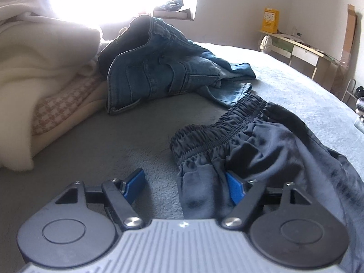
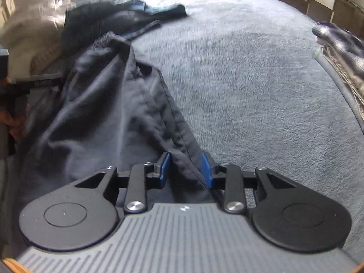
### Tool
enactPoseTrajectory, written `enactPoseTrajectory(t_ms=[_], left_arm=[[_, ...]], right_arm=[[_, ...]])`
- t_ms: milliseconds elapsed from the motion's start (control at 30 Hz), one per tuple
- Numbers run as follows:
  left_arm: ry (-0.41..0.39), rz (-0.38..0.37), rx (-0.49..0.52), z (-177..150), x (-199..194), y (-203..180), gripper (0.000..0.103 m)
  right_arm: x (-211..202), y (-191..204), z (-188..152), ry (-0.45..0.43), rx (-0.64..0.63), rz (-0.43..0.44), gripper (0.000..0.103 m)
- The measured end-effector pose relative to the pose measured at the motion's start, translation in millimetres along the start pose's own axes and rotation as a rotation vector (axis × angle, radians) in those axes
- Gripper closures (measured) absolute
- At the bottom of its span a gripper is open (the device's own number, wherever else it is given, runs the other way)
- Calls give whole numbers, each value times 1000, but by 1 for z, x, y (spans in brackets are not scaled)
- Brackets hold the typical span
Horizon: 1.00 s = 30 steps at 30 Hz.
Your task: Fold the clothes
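1. A wide bed covered by a grey fleecy blanket point(image 2: 261, 86) fills both views; all the clothing lies on it.
2. At the far left of the bed sits a heap of cream-coloured soft bedding point(image 1: 41, 54), with a pink-and-white houndstooth fabric point(image 1: 59, 111) tucked under it.
3. A crumpled pair of blue denim jeans point(image 1: 154, 68) lies just beside that heap, towards the window.
4. A pair of dark navy thin fabric shorts with a gathered elastic waistband point(image 1: 261, 145) lies nearer, spread loosely across the blanket, waistband near the jeans.
5. At the right edge of the bed rests a stack of folded clothes topped by a blue plaid garment point(image 2: 341, 52).
6. The left gripper point(image 1: 185, 183) points downward at the blanket, its blue-padded fingers point(image 1: 134, 182) spread wide. The waistband end of the shorts lies between them, brushing the right-hand pad; the left-hand pad stands clear of it, so there is no grip.
7. The right gripper point(image 2: 186, 168) tilts steeply down over the shorts' hemmed edge. Its blue fingers point(image 2: 206, 168) are partly closed, with a fold of that hem between them; the left-hand pad stands clear of it.
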<state>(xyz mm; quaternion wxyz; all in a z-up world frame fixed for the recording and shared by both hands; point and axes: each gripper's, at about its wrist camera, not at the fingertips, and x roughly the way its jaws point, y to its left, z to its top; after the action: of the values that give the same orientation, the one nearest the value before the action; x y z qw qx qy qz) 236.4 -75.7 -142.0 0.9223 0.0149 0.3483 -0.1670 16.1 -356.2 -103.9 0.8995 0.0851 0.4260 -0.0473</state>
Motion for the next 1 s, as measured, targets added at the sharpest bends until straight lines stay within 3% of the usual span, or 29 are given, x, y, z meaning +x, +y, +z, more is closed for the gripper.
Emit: enactPoseTrajectory(t_ms=[167,200,233,300,433,600,733,833,900,1000], left_arm=[[-3,-12,-6,1,1,2,25],[-5,-11,-6,1,1,2,25],[-7,-10,-5,0,1,2,25],[-7,-8,-4,1,1,1,25],[-10,0,6,0,1,0,24],[-16,15,40,-1,4,-4,23],[-14,15,42,-1,4,-5,22],[-8,12,34,1,4,-4,21],[-6,11,26,2,2,-4,21],[-19,30,8,5,-5,-3,21]], right_arm=[[6,7,-7,33,-66,4,76],[9,9,-9,43,-84,-8,91],[10,10,-12,50,-96,-27,98],[5,7,-14,19,-78,-56,103],[-3,2,-16,-24,-51,-116,103],[12,-10,-18,10,6,-153,100],[-7,-30,-17,-27,128,-165,80],[-34,-55,-20,-62,226,-239,79],[-56,-75,-25,-93,314,-202,79],[-78,-89,-34,-57,377,-87,79]])
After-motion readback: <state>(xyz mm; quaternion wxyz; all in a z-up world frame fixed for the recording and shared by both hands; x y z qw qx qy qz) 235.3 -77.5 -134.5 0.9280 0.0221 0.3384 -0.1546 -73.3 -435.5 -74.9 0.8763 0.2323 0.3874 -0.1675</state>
